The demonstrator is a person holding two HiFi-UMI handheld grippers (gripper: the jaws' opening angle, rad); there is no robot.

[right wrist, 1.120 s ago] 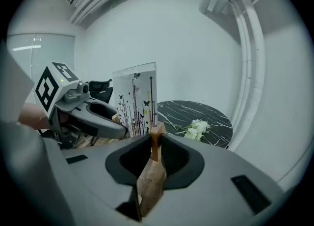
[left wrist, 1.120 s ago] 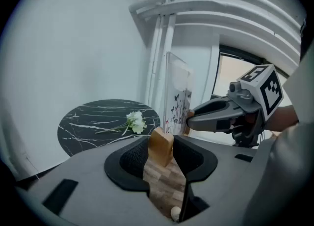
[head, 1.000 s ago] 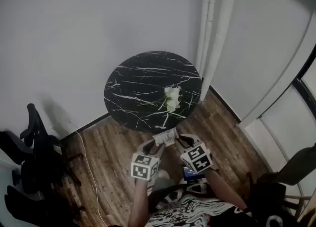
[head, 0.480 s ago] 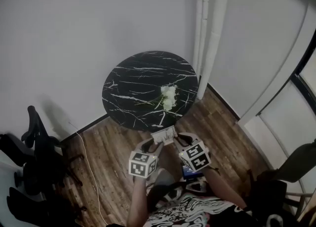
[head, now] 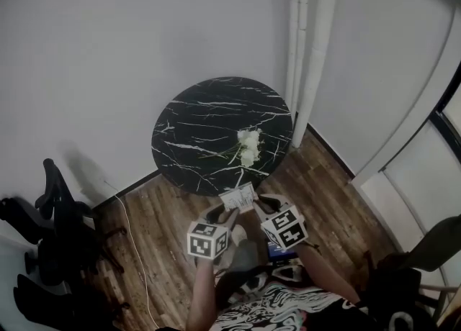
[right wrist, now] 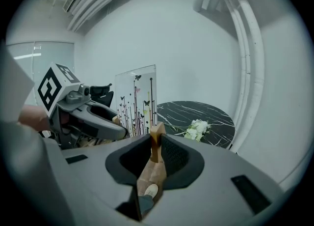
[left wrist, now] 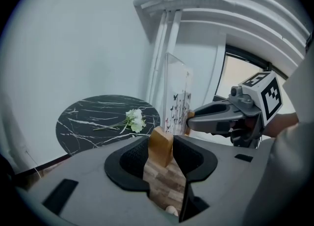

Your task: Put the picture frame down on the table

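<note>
**Frame in the air, short of the bench**

The person is carrying the picture frame [head: 238, 198] between both claws, and the set-down has not happened yet. The frame, a clear upright panel printed with dark stems and butterflies, is hanging above the wooden floor [head: 151, 229], near the closest edge of the round black marble bench [head: 194, 121] but not over it, as far as the head view shows. It is touching nothing except the two claws.

On that reading the pick-up part is finished. What is left is bringing the frame out over the bench top, lowering it until it stands there, and letting go. A spray of white flowers [head: 248, 146] is lying on the right half of the bench, so the bare marble to its left looks like the freer landing spot.

The left claw [head: 222, 213] is pinching one pale wooden foot [left wrist: 161, 144] at the frame's left end, with the block sitting between its dark pads. The right claw [head: 259, 204] is doing the same with the wooden foot at the opposite end, which is standing upright between its pads in the right gripper view. Both claws are pointing forward and somewhat downward, angling in toward each other, with the forearms drawn close in front of the person's body and the frame spanning the gap between the tips.
</note>
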